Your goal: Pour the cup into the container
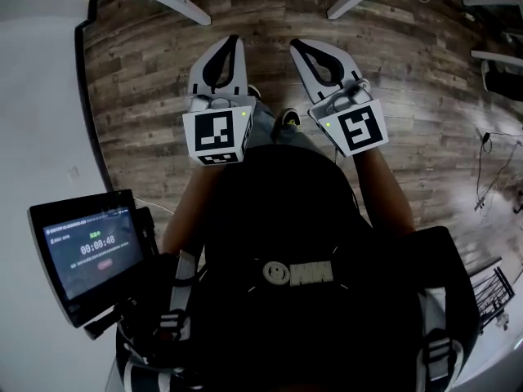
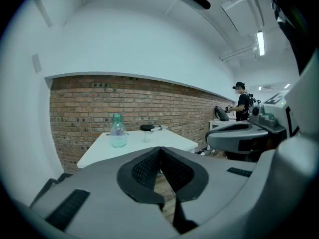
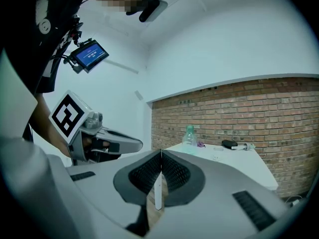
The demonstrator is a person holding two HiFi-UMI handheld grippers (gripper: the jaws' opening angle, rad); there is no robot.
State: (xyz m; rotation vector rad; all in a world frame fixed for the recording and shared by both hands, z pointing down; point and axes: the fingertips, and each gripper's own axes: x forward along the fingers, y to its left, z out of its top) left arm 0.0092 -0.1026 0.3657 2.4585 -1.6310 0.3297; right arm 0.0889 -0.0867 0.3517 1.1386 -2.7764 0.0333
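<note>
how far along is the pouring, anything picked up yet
Nothing looks done yet. In hand: nothing; the left gripper and right gripper are both shut and empty, over the wooden floor. The small cup and the bottle stand apart on the white table ahead, untouched. Left to do: reach the table, grip the cup, pour it out.

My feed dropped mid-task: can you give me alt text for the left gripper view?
The left gripper fills the foreground, its grey jaws shut and empty. Beyond it a white table stands against a red brick wall, bearing a clear green-tinted plastic bottle, a small clear cup and a dark object.
</note>
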